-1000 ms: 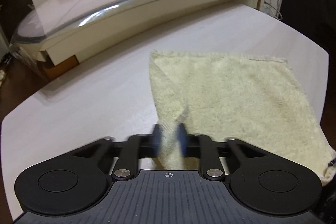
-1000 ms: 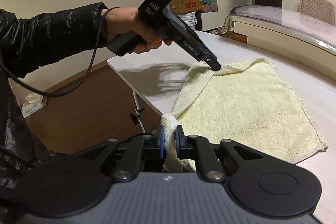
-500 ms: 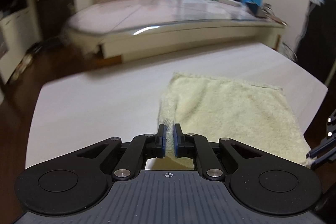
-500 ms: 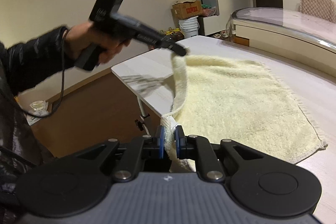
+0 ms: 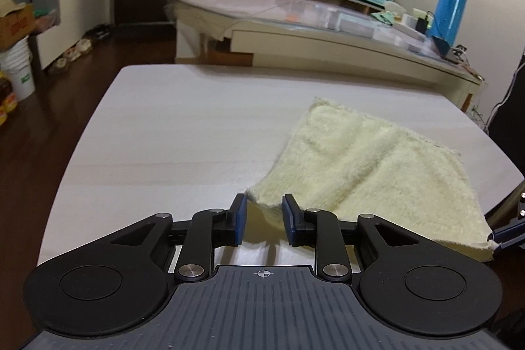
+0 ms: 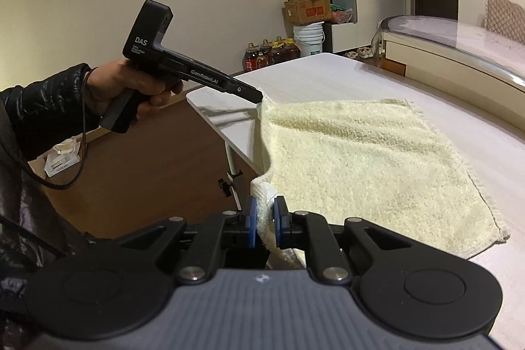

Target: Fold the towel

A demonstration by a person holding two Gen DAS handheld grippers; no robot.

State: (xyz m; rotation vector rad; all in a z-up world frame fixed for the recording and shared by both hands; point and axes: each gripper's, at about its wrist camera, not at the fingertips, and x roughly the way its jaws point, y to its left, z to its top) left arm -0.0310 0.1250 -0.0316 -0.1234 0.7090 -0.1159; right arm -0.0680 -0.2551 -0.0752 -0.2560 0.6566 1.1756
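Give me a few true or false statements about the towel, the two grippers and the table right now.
1. The left gripper has its jaws apart, with a towel corner loose between them. True.
2. The right gripper holds nothing. False: it is clamped on a corner of the towel.
3. The towel is dark blue. False: it is pale yellow.
4. Most of the towel lies on the white table. True.
5. The blue flask stands on the same table as the towel. False: it stands on the longer counter behind it.
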